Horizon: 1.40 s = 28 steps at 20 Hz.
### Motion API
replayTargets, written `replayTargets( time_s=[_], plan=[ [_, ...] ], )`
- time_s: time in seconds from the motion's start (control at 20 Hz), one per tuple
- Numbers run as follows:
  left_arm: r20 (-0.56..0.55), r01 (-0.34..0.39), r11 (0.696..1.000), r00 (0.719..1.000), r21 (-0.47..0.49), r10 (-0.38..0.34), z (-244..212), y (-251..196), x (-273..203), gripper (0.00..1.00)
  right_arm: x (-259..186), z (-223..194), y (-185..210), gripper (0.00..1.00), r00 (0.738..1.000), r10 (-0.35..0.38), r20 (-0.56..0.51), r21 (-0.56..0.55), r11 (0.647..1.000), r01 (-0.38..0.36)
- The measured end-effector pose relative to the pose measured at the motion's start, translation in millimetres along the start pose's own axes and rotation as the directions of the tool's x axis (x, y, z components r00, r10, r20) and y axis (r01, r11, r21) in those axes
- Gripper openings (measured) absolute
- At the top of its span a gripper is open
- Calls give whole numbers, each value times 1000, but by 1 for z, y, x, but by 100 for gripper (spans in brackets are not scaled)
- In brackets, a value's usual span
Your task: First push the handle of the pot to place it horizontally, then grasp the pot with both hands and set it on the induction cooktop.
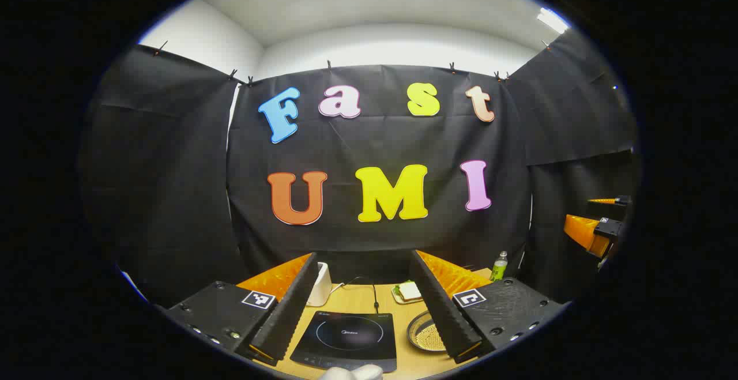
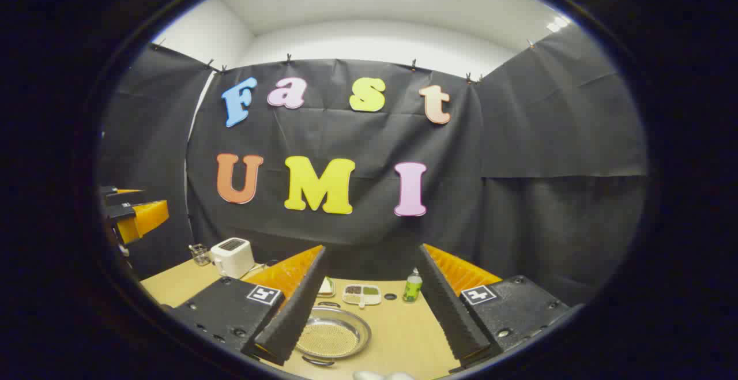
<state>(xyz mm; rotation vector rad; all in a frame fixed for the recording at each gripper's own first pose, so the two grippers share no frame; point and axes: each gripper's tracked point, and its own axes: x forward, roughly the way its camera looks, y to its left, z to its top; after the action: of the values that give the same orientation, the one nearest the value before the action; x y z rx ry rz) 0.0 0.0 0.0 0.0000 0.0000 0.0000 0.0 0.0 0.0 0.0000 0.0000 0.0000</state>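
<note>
Nothing of the task looks done, judging from how things lie: the table (image 2: 403,334) carries the pot (image 2: 332,337) well apart from the cooktop (image 1: 349,338), and both grippers hang above the table with nothing between their fingers; the handle push, the two-handed lift and the setting-down all appear to remain.

In the left gripper view the cooktop lies flat at 6 o'clock, bare on top, its cord running back toward 12; the pot sits at its 3 o'clock side, half hidden behind one finger of the left gripper (image 1: 363,311), whose fingers stand wide apart. In the right gripper view the pot rests at 6 o'clock between the spread fingers of the right gripper (image 2: 369,316), which touches nothing; a thin dark handle loop shows at the pot's near edge, toward 6 o'clock, and another at its far edge; whether either is the handle to be pushed, I cannot tell.

The pot is shallow and round, and its floor is covered with something pale and finely grained; what it is cannot be told. Behind it, toward 12 o'clock, a small tray (image 2: 361,293) holds dark and green fillings in separate compartments; a green bottle (image 2: 412,288) stands just beside it at 3 o'clock, contents unclear. A toaster (image 2: 232,256) stands at 10 o'clock.
</note>
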Motion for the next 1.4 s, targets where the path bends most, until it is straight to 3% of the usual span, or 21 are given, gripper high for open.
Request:
replayTargets(
  time_s=[0.75, 0.9, 1.0, 1.15, 1.2, 1.4],
  plan=[
    [7, -14, 1000, 1000, 4, 14, 0, 8, 2, 96, 1, -5, -4, 98, 1000, -4, -17, 34, 999, 4],
    [-1, -16, 1000, 1000, 6, 16, -4, 9, 2, 96, 3, -14, 7, 83, 998, 36, -45, 19, 999, -35],
    [-4, -16, 1000, 1000, 8, 16, -5, 9, 4, 96, 4, -23, 11, 60, 996, 57, -69, 6, 998, -57],
    [-16, -15, 1000, 1000, 9, 16, -10, 10, 2, 96, 8, -43, 11, 13, 992, 43, -116, 10, 999, -42],
    [-18, -21, 1000, 1000, 11, 21, -10, 11, 2, 100, 9, -52, 17, 2, 988, 73, -139, 24, 997, -71],
    [-38, -33, 999, 999, 4, 33, -18, 15, 2, 96, 15, -96, 44, 4, 953, 168, -253, 98, 984, -148]
  ],
)
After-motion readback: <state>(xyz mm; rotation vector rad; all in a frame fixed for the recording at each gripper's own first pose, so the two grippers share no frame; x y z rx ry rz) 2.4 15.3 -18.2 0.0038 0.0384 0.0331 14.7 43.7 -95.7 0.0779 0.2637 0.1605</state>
